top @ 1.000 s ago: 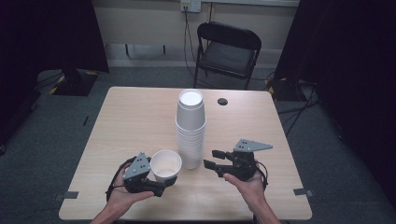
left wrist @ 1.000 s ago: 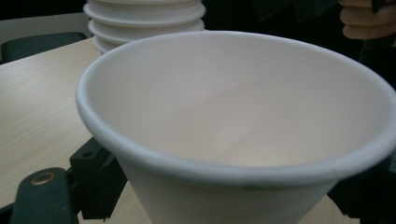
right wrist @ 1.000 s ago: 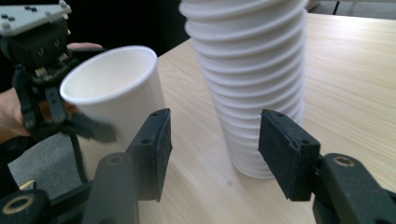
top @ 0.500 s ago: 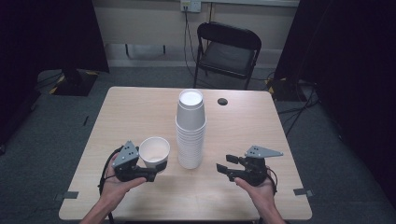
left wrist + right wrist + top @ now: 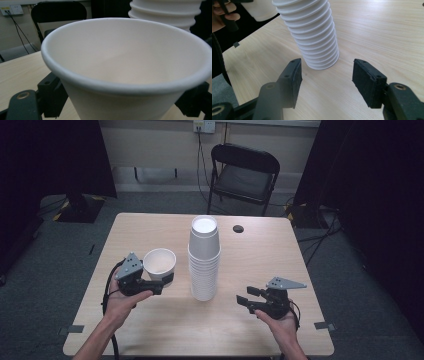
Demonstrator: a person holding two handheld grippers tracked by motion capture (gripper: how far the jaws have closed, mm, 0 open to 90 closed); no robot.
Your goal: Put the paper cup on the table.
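Observation:
A tall stack of white cups (image 5: 204, 257) stands mouth-down at the middle of the wooden table (image 5: 260, 255). To its left my left gripper (image 5: 162, 280) is shut on a single white cup (image 5: 159, 262), held upright with its mouth up; in the left gripper view this cup (image 5: 125, 70) sits between the jaws, with the stack (image 5: 166, 12) behind it. My right gripper (image 5: 243, 300) is open and holds nothing, low over the table to the right of the stack. In the right gripper view its gripper (image 5: 325, 77) points at the base of the stack (image 5: 312, 32).
A small dark disc (image 5: 238, 228) lies on the table behind the stack. A black folding chair (image 5: 242, 175) stands beyond the far edge. Bits of tape (image 5: 322, 325) mark the table's near corners.
My left gripper has carried the single cup up and to the left, away from the stack. My right gripper has drawn back from the stack to the right and toward the near edge.

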